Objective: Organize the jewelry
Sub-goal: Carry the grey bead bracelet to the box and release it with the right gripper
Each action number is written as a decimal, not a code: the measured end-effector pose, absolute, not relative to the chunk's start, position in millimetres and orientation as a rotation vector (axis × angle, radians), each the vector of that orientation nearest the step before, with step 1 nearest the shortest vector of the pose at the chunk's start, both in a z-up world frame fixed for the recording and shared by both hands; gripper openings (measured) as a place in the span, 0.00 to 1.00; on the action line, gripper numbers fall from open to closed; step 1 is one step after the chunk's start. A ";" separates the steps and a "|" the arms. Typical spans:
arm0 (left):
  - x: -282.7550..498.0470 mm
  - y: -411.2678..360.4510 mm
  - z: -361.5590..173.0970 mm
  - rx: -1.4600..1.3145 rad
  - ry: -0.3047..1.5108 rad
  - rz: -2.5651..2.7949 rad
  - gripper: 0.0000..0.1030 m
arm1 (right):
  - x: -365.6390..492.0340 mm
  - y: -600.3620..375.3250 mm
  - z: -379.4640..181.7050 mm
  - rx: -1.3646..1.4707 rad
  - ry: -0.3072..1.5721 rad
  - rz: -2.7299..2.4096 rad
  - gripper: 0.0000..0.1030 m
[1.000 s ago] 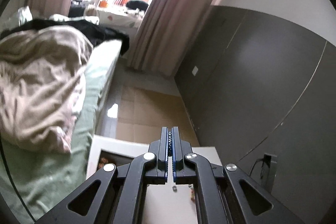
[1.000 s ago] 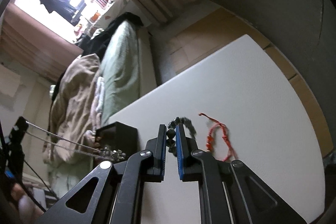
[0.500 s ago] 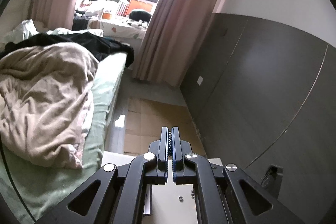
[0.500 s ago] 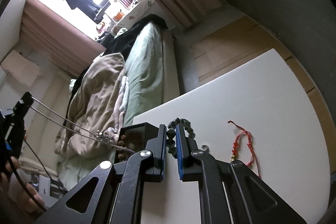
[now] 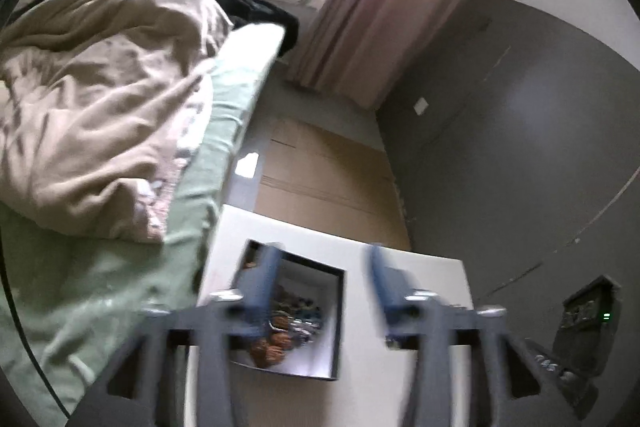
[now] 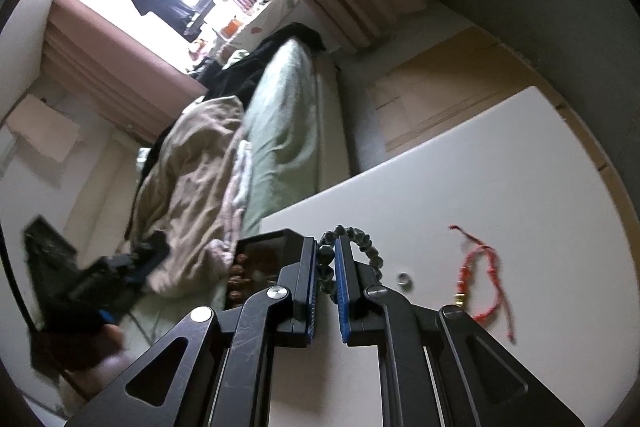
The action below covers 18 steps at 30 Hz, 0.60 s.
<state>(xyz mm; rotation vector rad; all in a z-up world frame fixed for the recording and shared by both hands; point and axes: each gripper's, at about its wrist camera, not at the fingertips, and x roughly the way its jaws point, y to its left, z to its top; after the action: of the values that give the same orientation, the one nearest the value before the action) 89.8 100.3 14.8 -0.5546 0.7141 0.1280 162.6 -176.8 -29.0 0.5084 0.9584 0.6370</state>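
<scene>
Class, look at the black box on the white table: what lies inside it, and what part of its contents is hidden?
Inside the black box lie brown bead strands and bluish-silver pieces, tangled. The left gripper, open, has a finger covering the left part; deeper layers are hidden.

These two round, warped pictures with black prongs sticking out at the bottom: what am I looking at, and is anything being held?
No robot here: a person holds a two-finger gripper in each hand, with a wide-angle camera on each looking along its fingers. The left gripper is open and blurred, above a black box of jewelry on the white table. The right gripper pinches a dark bead bracelet. On the table beside it lie a small silver ring and a red cord bracelet. A bed stands behind.
</scene>
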 end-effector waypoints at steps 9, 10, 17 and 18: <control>78.5 129.9 16.2 -0.597 0.692 0.138 0.76 | 152.4 -138.6 -15.3 0.546 0.886 0.788 0.10; 78.0 132.0 15.7 -0.595 0.694 0.138 0.76 | 150.8 -133.7 -13.2 0.546 0.876 0.801 0.10; 80.7 139.8 7.4 -0.578 0.716 0.132 0.76 | 146.3 -100.8 -11.6 0.538 0.863 0.853 0.10; 80.4 141.3 7.0 -0.577 0.719 0.136 0.76 | 146.6 -96.5 -13.0 0.536 0.866 0.859 0.10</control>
<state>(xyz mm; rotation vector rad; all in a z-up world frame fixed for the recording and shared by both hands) 80.4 141.3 7.0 -0.5769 0.7190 0.1364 146.6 -96.5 -13.0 0.5362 0.8665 0.8595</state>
